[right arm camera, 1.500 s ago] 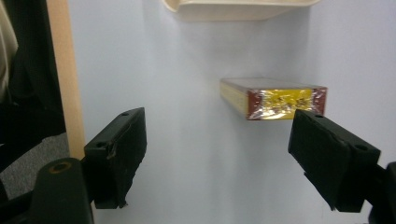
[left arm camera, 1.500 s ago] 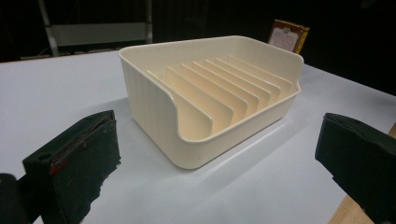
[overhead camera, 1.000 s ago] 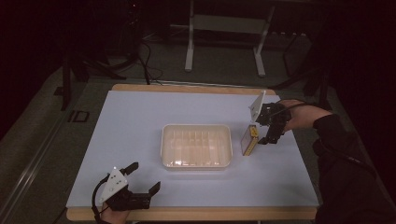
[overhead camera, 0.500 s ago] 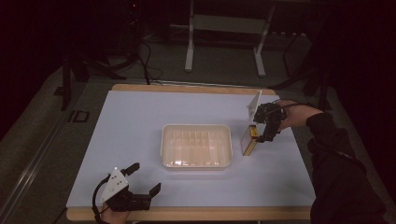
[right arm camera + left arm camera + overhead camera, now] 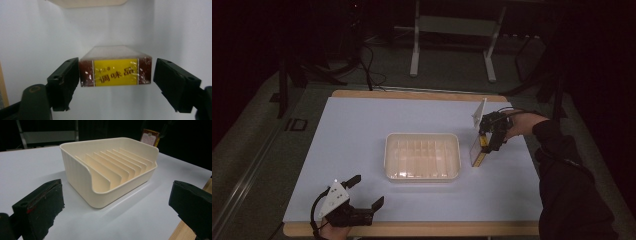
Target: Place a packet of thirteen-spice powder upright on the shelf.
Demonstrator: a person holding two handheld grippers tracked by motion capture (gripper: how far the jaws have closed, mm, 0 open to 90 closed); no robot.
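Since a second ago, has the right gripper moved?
Yes. The right gripper has shifted slightly left toward the cream tray, its jaws closing around the upright box.

On the yellow end label of the brown, film-wrapped cardboard box [image 5: 115, 72], the brown characters 调味品 can be read.

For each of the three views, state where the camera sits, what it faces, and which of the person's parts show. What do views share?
High view: above the table, looking down; both forearms, left gripper, right gripper.
Left gripper view: between open jaws, facing the tray.
Right gripper view: jaws either side of the box.
Shared: tray and box appear in all.
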